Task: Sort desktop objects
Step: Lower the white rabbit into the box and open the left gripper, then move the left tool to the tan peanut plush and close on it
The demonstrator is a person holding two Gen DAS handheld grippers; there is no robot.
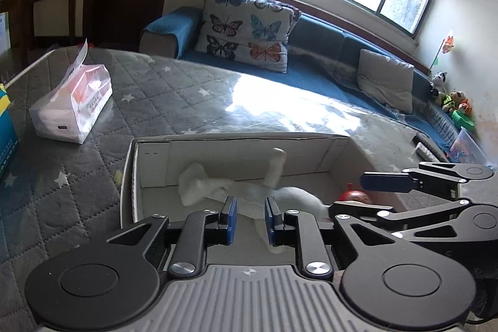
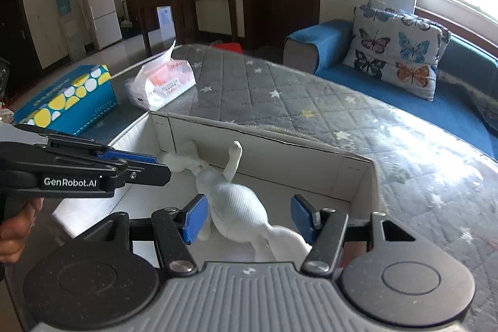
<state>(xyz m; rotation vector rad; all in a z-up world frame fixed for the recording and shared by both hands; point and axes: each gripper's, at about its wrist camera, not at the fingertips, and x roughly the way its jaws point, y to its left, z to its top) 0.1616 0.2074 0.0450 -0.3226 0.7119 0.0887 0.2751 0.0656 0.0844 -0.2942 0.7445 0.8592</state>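
White socks point(image 2: 239, 207) in cardboard box point(image 2: 280, 151), between right gripper's point(image 2: 249, 218) parted jaws, left's likewise apart.

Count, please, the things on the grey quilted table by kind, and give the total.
Cardboard box: 1
White sock: 1
Red object in the box: 1
Tissue pack: 1
Blue carton: 1
Total: 5
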